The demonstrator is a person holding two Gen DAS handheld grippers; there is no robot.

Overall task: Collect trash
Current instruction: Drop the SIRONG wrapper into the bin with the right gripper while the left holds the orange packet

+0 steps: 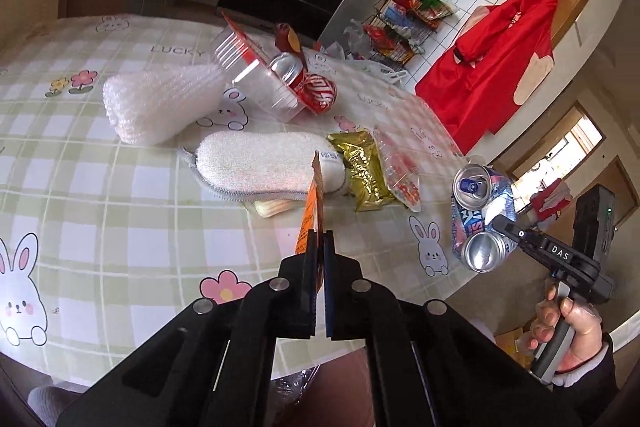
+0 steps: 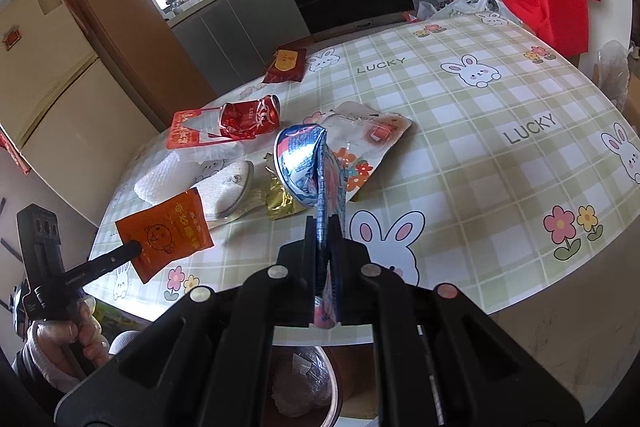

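My left gripper [image 1: 319, 239] is shut on a thin orange snack packet [image 1: 313, 211], seen edge-on in the left wrist view and flat-on as the orange packet [image 2: 166, 235] in the right wrist view, lifted above the table. My right gripper [image 2: 325, 227] is shut on a crushed blue drink can [image 2: 308, 167], which also shows as the blue can [image 1: 482, 215] held beyond the table's right edge. On the table lie a crushed red can [image 1: 316, 87], a gold wrapper [image 1: 362, 175], a clear wrapper [image 1: 400, 171], bubble wrap [image 1: 160, 103] and a white sponge pad [image 1: 260, 167].
The round table wears a green checked cloth [image 2: 480, 99] with rabbits. A clear plastic tub [image 1: 256, 79] lies by the red can. A flowered white pouch [image 2: 368, 135] and a dark red packet [image 2: 286, 65] lie farther off. A lined bin [image 2: 304, 383] sits below the near edge. Red garments [image 1: 504, 67] hang at right.
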